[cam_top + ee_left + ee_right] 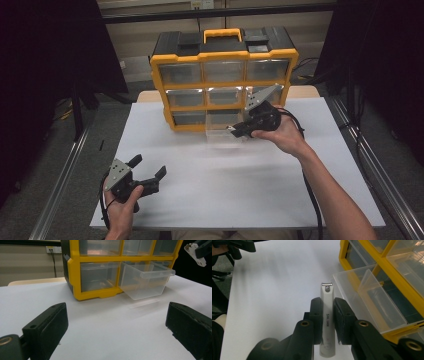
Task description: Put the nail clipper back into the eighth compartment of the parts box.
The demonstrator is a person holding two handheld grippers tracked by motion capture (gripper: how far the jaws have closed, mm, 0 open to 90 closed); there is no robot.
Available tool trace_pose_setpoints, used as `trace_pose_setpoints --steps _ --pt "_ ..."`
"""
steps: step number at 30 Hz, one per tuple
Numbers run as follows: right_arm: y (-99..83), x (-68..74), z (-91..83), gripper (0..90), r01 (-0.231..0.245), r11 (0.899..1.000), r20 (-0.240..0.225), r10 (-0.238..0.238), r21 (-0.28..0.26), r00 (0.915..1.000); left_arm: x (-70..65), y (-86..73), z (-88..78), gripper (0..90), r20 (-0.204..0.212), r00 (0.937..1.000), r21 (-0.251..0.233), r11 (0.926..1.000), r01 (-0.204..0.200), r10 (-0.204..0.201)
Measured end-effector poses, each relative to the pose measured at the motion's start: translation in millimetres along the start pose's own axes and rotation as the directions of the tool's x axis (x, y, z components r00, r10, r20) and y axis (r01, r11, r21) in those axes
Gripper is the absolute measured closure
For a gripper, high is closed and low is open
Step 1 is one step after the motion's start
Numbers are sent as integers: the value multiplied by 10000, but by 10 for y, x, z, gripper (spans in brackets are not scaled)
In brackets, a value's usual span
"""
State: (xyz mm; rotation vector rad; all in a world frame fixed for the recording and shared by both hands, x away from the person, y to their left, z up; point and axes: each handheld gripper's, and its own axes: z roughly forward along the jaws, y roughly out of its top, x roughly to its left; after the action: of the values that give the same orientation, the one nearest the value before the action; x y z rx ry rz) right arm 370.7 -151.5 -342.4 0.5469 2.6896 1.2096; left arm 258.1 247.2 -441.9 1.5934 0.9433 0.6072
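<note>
A silver nail clipper (327,291) stands on edge between the black jaws of my right gripper (327,304), which is shut on it. In the high view my right gripper (235,131) hangs just over the front of a clear plastic drawer (222,135) pulled out of the bottom row of a yellow and black organizer (223,55). The drawer (372,297) lies to the right of the clipper in the right gripper view and looks empty. My left gripper (148,169) rests near the table's front left, open with nothing between its jaws.
The white table top (240,185) spreads in front of the organizer. The organizer's other clear drawers (98,275) are pushed in. Metal rails and dark floor flank the table. The pulled-out drawer (146,281) juts toward the table's middle.
</note>
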Motion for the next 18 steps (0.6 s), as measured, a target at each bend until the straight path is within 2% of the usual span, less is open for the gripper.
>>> trace_pose_setpoints --steps 10,13,18 --pt "189 -130 -48 781 15 10000 237 -17 79 9997 2 9 -17 43 -108 9999 -71 10000 -24 23" --pt "240 -155 -55 781 22 9999 316 -26 143 9995 2 9 -9 43 68 9999 -192 9998 107 -106" --pt "292 -172 -65 782 93 9999 377 -97 124 9992 8 9 -13 43 59 10000 -198 9998 61 -60"
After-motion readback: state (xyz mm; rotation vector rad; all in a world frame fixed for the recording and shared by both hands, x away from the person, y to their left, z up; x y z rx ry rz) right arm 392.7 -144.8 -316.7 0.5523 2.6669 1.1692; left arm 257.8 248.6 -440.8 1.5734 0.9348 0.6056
